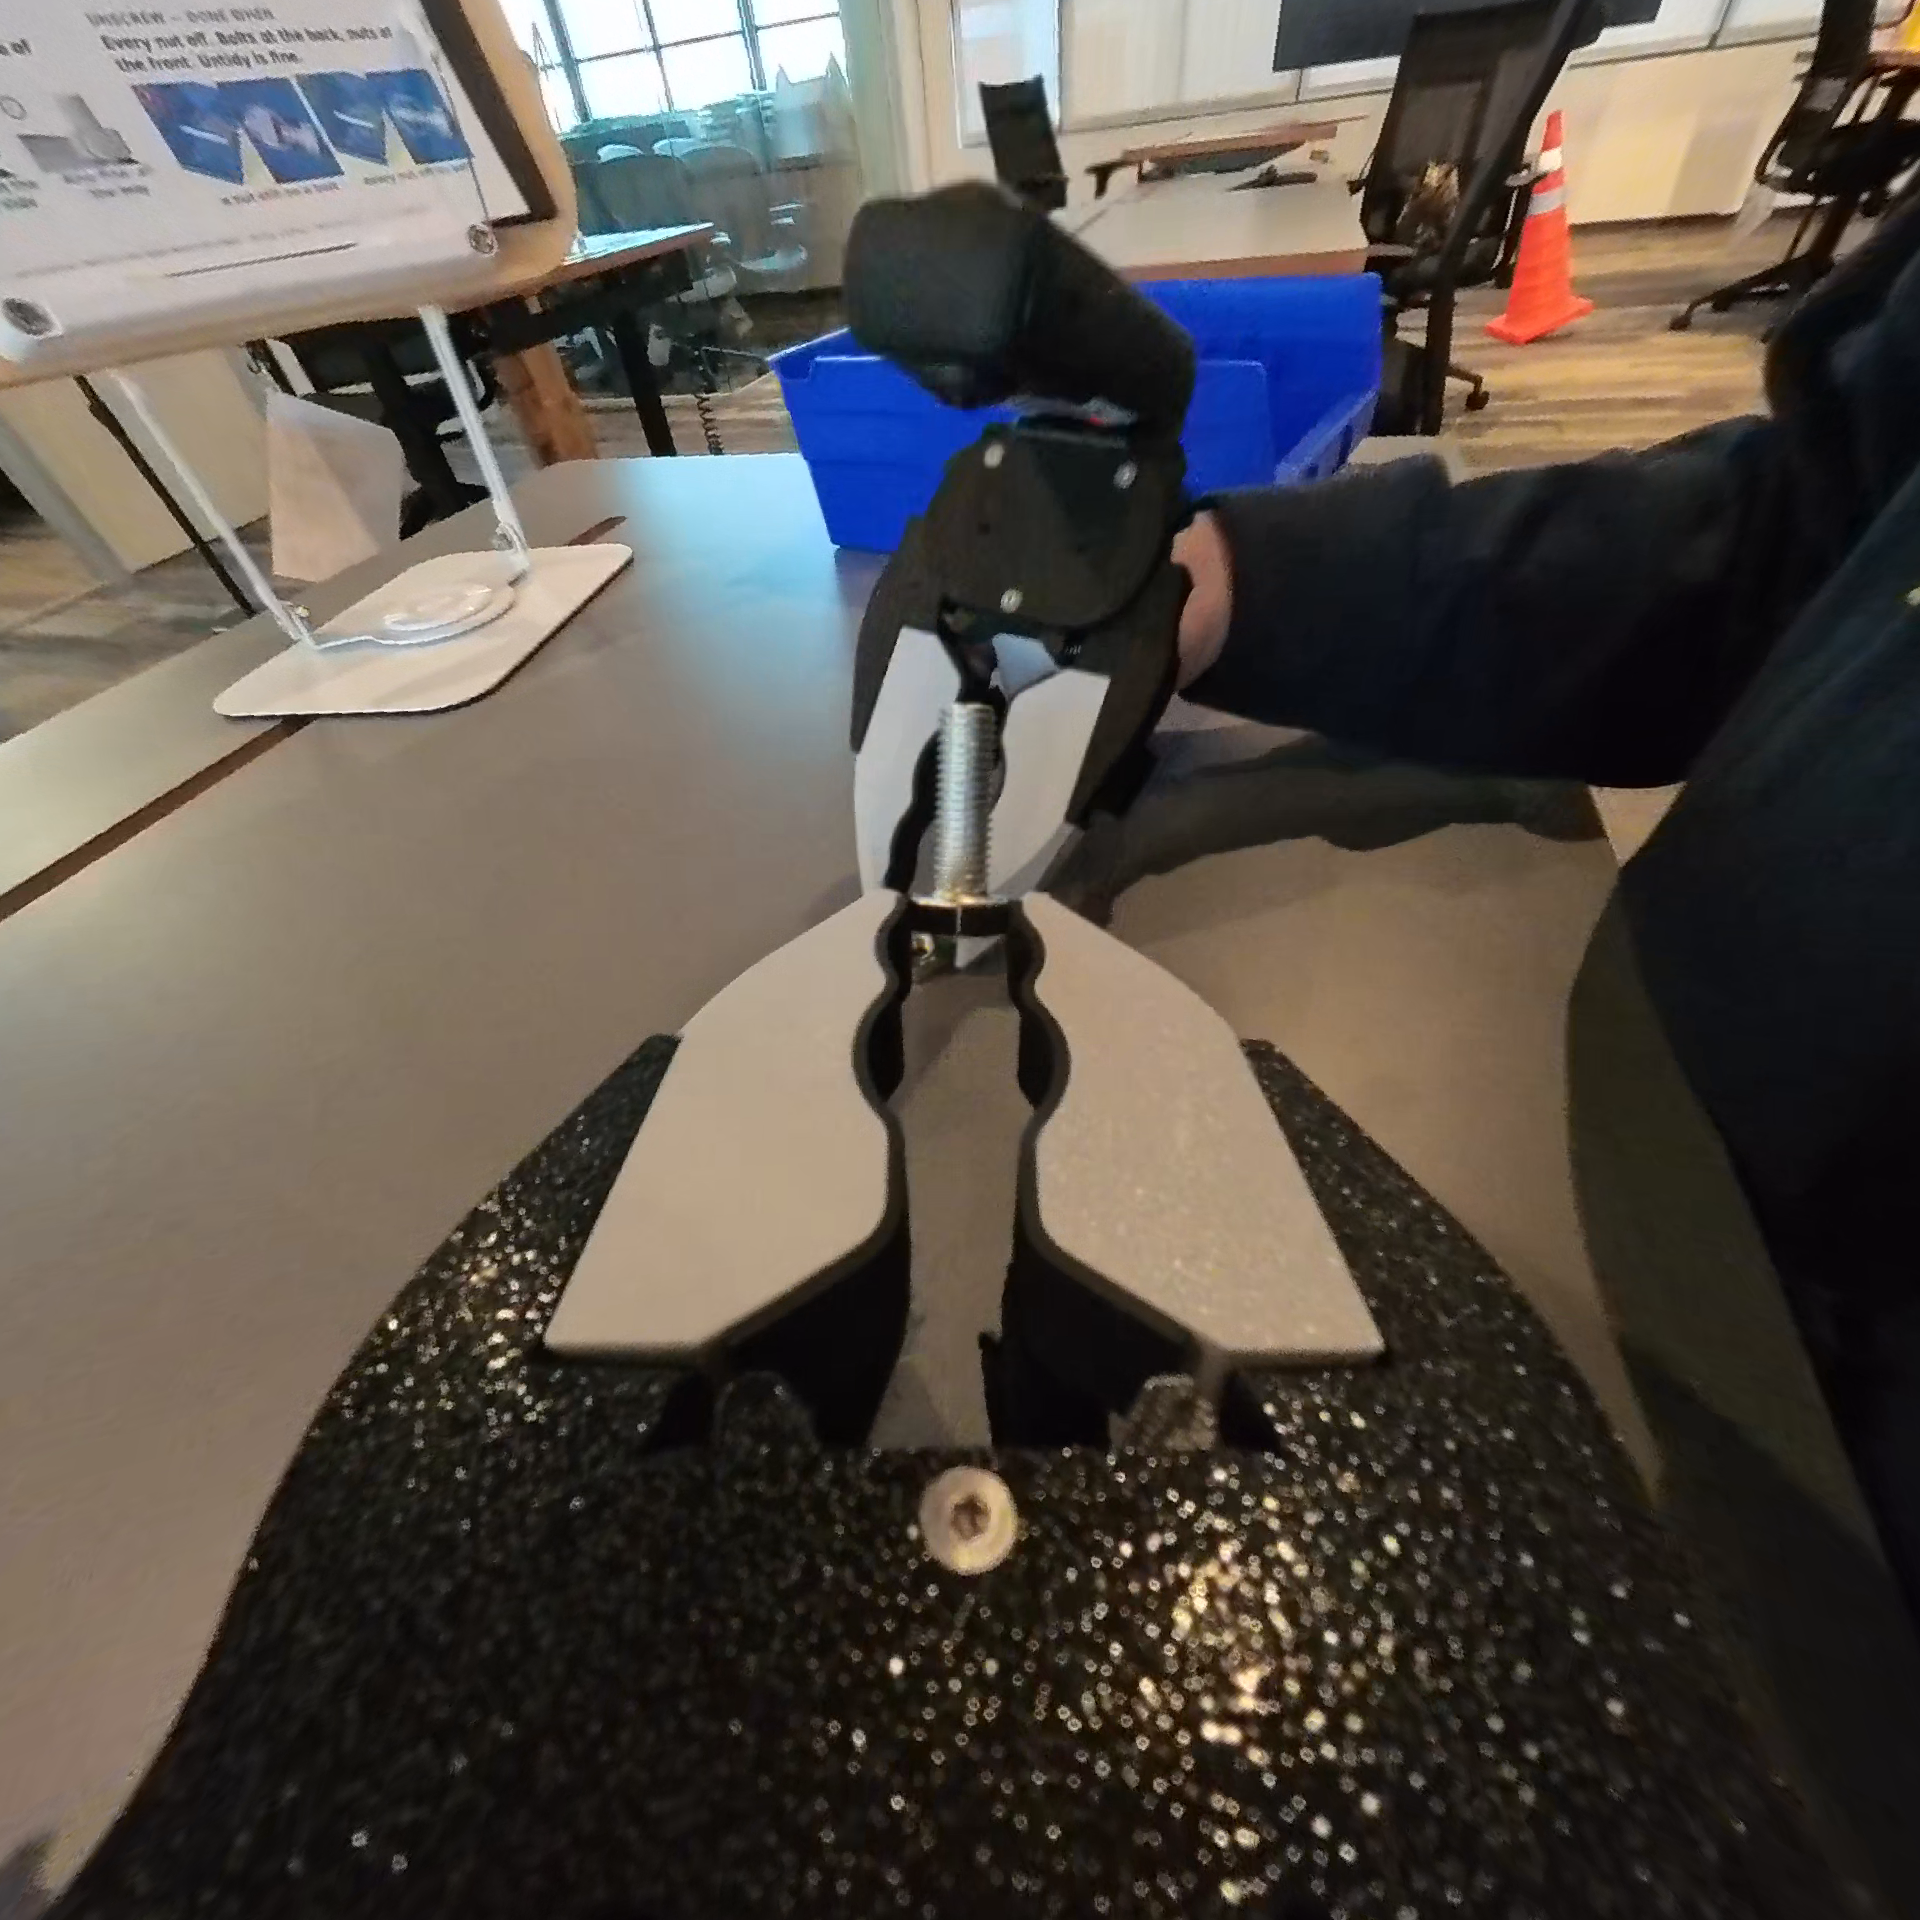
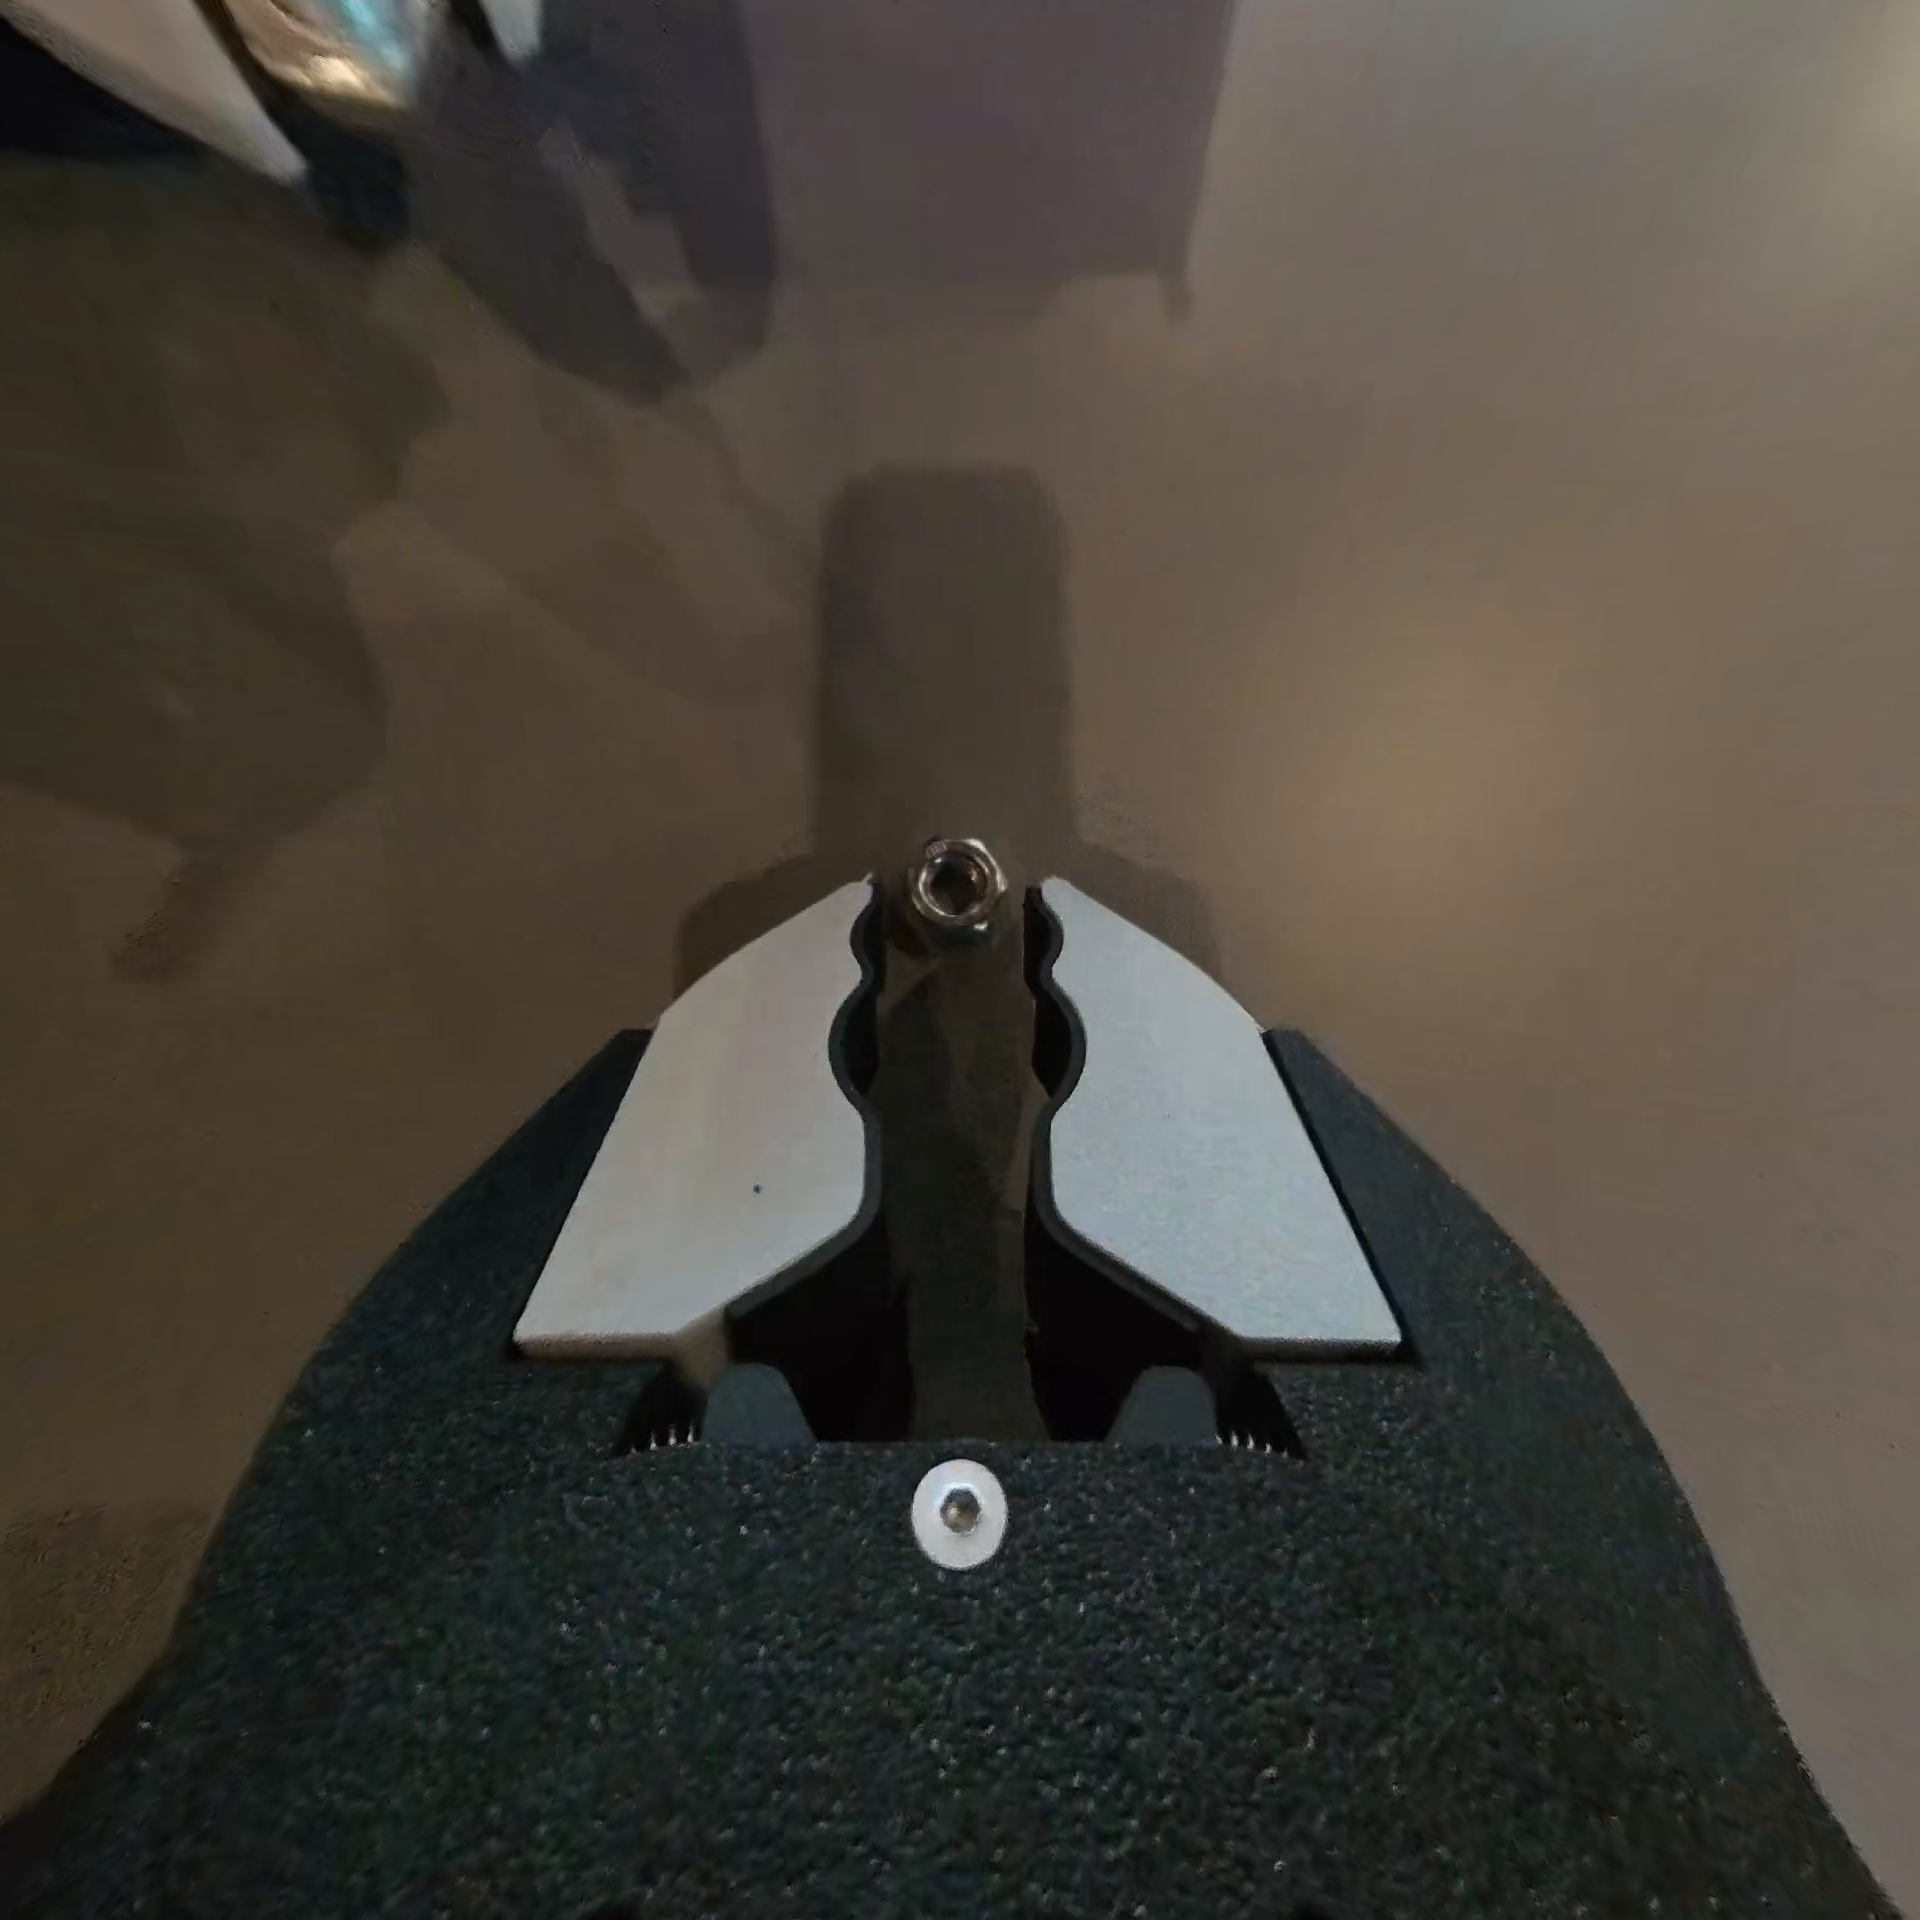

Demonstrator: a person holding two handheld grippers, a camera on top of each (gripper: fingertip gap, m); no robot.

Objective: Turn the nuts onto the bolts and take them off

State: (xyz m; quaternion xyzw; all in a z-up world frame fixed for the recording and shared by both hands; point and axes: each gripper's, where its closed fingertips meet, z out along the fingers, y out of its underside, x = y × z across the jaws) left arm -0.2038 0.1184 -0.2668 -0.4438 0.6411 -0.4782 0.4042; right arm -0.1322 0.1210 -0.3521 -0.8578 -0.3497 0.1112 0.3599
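Observation:
A silver bolt (image 1: 961, 810) is held above the grey table (image 1: 364, 1039). My left gripper (image 1: 958, 920) is shut on its wide hex end, and the threaded shaft points away from me. My right gripper (image 1: 961, 883) comes down from the far side, one finger on each side of the shaft. In the right wrist view, which is blurred, a silver hex nut (image 2: 948, 896) is seen end-on between the tips of my right gripper (image 2: 954, 883). A narrow gap shows on each side of the nut, so the fingers are not pressing on it.
A blue bin (image 1: 883, 447) stands on the table behind the grippers. A sign on a clear stand (image 1: 416, 623) is at the back left. A person's dark sleeve (image 1: 1507, 603) reaches in from the right. Office chairs and an orange cone (image 1: 1543, 239) stand beyond the table. Spacing between my two grippers at the tips: around 11 cm.

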